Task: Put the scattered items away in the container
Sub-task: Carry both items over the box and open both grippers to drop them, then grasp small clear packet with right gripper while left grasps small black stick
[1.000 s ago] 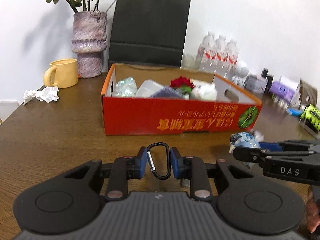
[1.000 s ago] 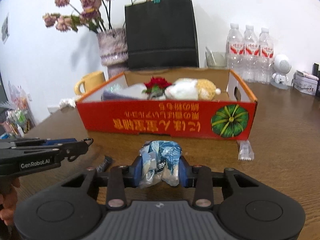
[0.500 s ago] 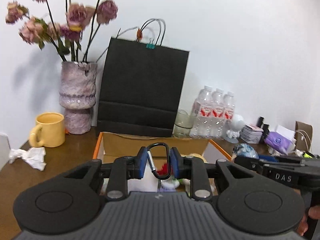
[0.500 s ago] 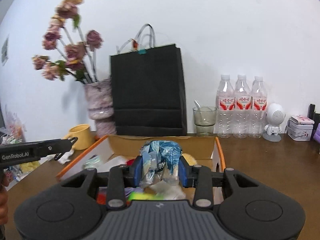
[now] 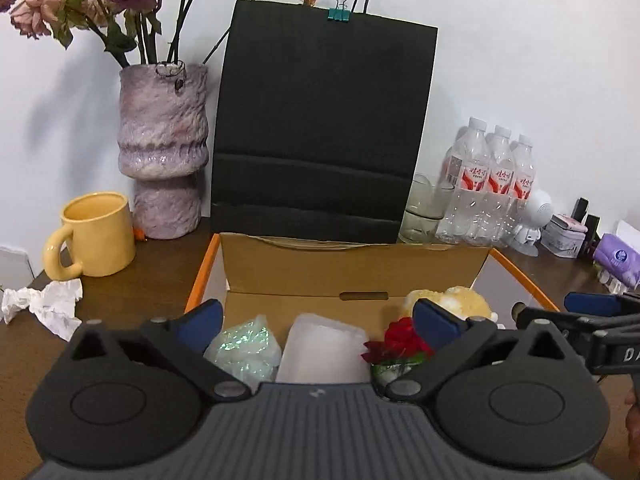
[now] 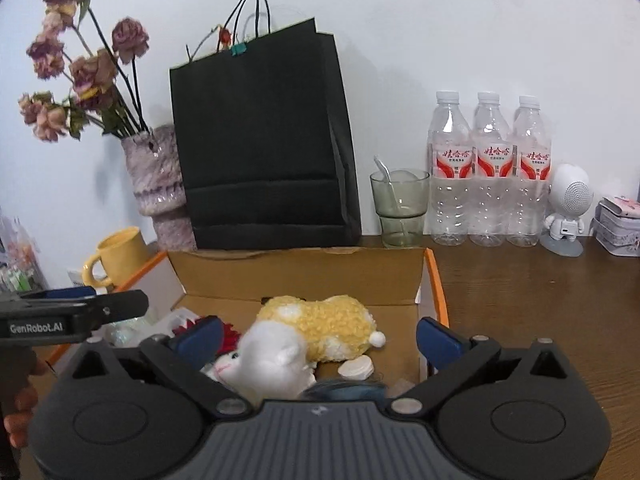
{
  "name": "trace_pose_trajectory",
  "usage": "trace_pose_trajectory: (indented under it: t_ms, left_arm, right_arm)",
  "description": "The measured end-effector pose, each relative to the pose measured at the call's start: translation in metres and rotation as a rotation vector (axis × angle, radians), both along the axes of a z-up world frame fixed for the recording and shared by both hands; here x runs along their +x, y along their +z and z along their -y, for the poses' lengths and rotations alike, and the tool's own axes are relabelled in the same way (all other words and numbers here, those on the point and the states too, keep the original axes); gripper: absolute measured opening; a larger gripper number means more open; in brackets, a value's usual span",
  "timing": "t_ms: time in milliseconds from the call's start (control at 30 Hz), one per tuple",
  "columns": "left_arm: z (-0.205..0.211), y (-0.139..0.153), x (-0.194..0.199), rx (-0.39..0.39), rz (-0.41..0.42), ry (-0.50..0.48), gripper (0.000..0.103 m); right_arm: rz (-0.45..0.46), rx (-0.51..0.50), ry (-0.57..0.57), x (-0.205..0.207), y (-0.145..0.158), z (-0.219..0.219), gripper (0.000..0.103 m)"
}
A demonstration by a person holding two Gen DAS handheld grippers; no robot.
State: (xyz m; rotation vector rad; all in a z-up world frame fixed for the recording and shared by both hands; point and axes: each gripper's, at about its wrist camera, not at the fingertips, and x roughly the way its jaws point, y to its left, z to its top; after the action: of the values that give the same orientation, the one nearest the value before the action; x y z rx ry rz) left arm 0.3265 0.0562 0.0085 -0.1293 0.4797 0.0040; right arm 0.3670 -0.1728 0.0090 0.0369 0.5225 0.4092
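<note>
We find the left gripper (image 5: 316, 322) poised above the open orange-rimmed cardboard box (image 5: 352, 268), its blue-padded jaws spread wide with nothing between them; they have just been opening. The right gripper (image 6: 318, 334) stands likewise over the same box, jaws wide apart and empty, also having just been opening.

Inside the box we note, in the left wrist view, an iridescent crumpled cellophane packet (image 5: 244, 346), a frosted translucent plastic tub (image 5: 324, 354), a red artificial rose (image 5: 400, 342) and part of a yellow-and-white plush toy (image 5: 452, 300). The right wrist view shows that plush toy lying on its side at the box's middle, with a small white scalloped shell (image 6: 356, 368) just beside it. At the lower edge of that view a blurred blue crumpled object (image 6: 344, 388) sits below the right gripper; we cannot tell what it is.

Behind the box stand a black paper carrier bag (image 5: 320, 132), a mottled purple ceramic vase of dried roses (image 5: 164, 152) and a yellow ceramic mug (image 5: 96, 236). A crumpled white tissue (image 5: 44, 304) lies on the brown wooden table (image 6: 540, 288), outside the box.
</note>
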Motion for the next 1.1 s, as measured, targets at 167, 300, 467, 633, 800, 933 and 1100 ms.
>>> trace_pose_trajectory:
  t_ms: [167, 300, 467, 633, 800, 933, 1100]
  left_arm:
    - [0.004, -0.004, -0.001, 0.014, -0.014, 0.008, 0.103]
    - [0.011, -0.008, 0.001, 0.031, -0.029, -0.003, 0.103]
    - [0.015, -0.01, 0.001, 0.049, -0.031, -0.013, 0.103]
    - [0.014, -0.011, 0.002, 0.046, -0.033, -0.011, 0.103]
    - [0.014, -0.01, 0.001, 0.046, -0.029, -0.011, 0.103]
    - [0.015, -0.009, 0.0, 0.045, -0.026, -0.013, 0.103]
    - [0.014, -0.005, -0.006, 0.024, -0.011, 0.007, 0.103]
  right_arm:
    - [-0.012, -0.062, 0.008, -0.001, -0.003, -0.01, 0.103]
    - [-0.014, -0.094, 0.031, -0.004, -0.005, -0.018, 0.103]
    - [0.023, -0.144, -0.019, -0.009, -0.006, -0.025, 0.103]
    - [0.008, -0.143, -0.01, -0.007, -0.009, -0.026, 0.103]
    - [-0.009, -0.128, 0.0, -0.006, -0.01, -0.026, 0.103]
    - [-0.015, -0.119, 0.005, -0.007, -0.009, -0.025, 0.103]
    - [-0.014, -0.099, 0.01, -0.014, -0.004, -0.022, 0.103]
